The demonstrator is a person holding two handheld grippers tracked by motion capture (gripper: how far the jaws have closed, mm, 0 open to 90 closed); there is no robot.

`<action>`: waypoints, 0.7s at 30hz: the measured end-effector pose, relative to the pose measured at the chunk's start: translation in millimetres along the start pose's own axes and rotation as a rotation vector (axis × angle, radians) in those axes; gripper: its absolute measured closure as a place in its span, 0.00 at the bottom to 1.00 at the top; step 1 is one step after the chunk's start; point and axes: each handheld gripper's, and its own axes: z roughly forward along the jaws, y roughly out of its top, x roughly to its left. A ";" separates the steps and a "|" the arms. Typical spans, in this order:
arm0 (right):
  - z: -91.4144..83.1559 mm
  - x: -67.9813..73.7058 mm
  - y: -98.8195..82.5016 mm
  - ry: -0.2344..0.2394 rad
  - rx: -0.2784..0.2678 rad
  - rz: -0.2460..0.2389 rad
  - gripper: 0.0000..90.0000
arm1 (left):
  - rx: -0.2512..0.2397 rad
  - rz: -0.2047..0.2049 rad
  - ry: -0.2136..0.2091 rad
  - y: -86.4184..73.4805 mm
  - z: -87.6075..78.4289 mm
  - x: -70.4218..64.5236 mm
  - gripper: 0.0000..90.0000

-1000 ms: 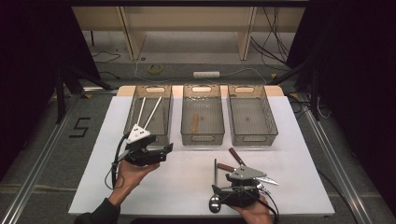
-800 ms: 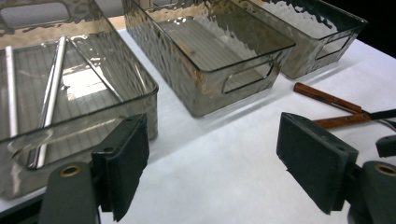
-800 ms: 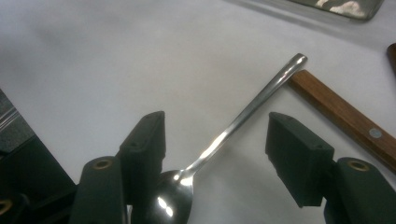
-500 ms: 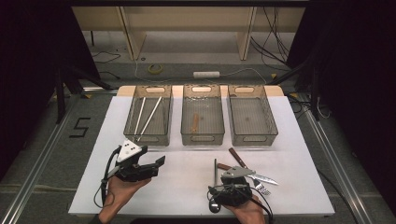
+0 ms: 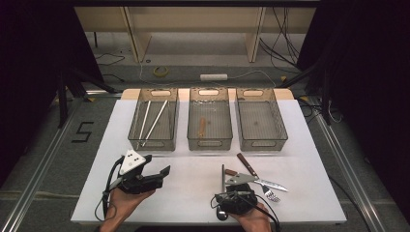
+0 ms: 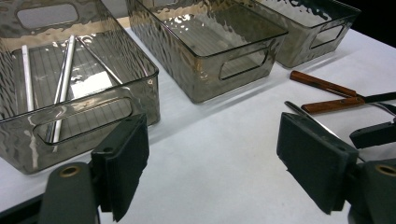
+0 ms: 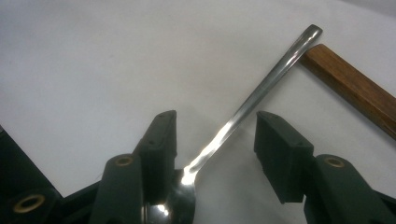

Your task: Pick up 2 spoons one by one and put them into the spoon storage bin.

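A metal spoon (image 7: 261, 84) lies on the white table, its bowl down between my right gripper's (image 7: 217, 119) jaws and its handle running away to the upper right. Those jaws have just been closing around the spoon, but gaps still show beside it, so the gripper is open. From the high view my right gripper (image 5: 226, 191) sits over the spoon (image 5: 223, 173) near the front edge. My left gripper (image 5: 155, 166) hovers at the front left, open, with nothing between its jaws (image 6: 215, 123).
A wooden-handled knife (image 5: 247, 165) and fork (image 5: 233, 172) lie just right of the spoon. Three smoky plastic bins stand in a row behind. The left bin (image 5: 153, 142) holds metal rods, the middle bin (image 5: 209, 142) a small wooden piece, and the right bin (image 5: 262, 142) nothing.
My left gripper has drawn back from the left bin toward the table's front left. The right gripper has stayed over the spoon.
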 end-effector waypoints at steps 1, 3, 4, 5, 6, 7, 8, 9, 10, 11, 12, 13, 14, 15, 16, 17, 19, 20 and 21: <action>0.7 0.0 -0.1 0.001 0.005 0.000 0.56 | -0.001 -0.001 0.000 0.0 -0.4 -0.6 0.27; 2.2 0.8 -0.1 0.003 0.017 0.001 0.56 | -0.003 0.000 -0.001 0.0 -0.7 -1.1 0.28; 2.6 1.2 -0.1 0.003 0.023 0.002 0.56 | -0.003 0.000 -0.002 0.0 -0.7 -1.3 0.28; 3.3 1.5 -0.2 0.001 0.029 0.000 0.56 | -0.004 -0.002 -0.002 -0.1 -0.8 -1.6 0.27; 3.9 1.7 -0.2 0.004 0.034 0.001 0.56 | -0.004 -0.002 -0.003 -0.1 -1.1 -1.8 0.28; 4.2 2.1 0.1 0.002 0.035 0.001 0.56 | -0.004 -0.002 -0.004 -0.2 -1.3 -2.0 0.28; 4.3 2.1 0.5 0.000 0.038 -0.002 0.56 | -0.004 -0.003 -0.005 -0.2 -1.5 -2.2 0.28; 4.4 2.1 0.7 -0.001 0.041 -0.002 0.57 | -0.004 -0.004 -0.005 -0.3 -1.5 -2.3 0.28; 4.5 2.2 1.0 -0.002 0.044 -0.004 0.57 | -0.002 -0.004 -0.007 -0.5 -1.5 -2.5 0.28; 4.6 2.4 1.4 -0.003 0.047 -0.005 0.57 | 0.001 -0.002 -0.009 -0.7 -1.4 -2.6 0.28; 4.8 2.6 1.6 -0.005 0.047 -0.009 0.57 | 0.002 -0.004 -0.009 -0.9 -1.2 -3.0 0.28; 5.0 2.8 1.9 -0.007 0.050 -0.013 0.58 | 0.002 -0.003 -0.010 -0.9 -1.1 -3.1 0.28; 5.2 3.0 2.4 -0.009 0.052 -0.017 0.58 | 0.001 -0.004 -0.012 -0.8 -1.2 -3.6 0.28; 5.3 3.0 2.7 -0.012 0.053 -0.021 0.59 | -0.001 -0.003 -0.012 -0.8 -1.3 -4.2 0.28; 5.3 3.0 3.0 -0.013 0.056 -0.022 0.60 | -0.002 -0.003 -0.013 -0.7 -1.4 -4.5 0.28; 5.2 3.1 3.4 -0.015 0.059 -0.022 0.61 | -0.001 -0.003 -0.014 -0.7 -1.5 -4.9 0.28; 5.0 2.5 3.9 -0.018 0.063 -0.023 0.64 | 0.002 0.000 -0.015 -0.9 -1.6 -5.1 0.28; 5.0 1.9 4.1 -0.019 0.065 -0.022 0.65 | 0.002 -0.001 -0.016 -0.9 -1.7 -5.3 0.28; 4.9 1.4 4.2 -0.018 0.065 -0.020 0.66 | 0.002 -0.001 -0.016 -0.9 -1.9 -5.5 0.28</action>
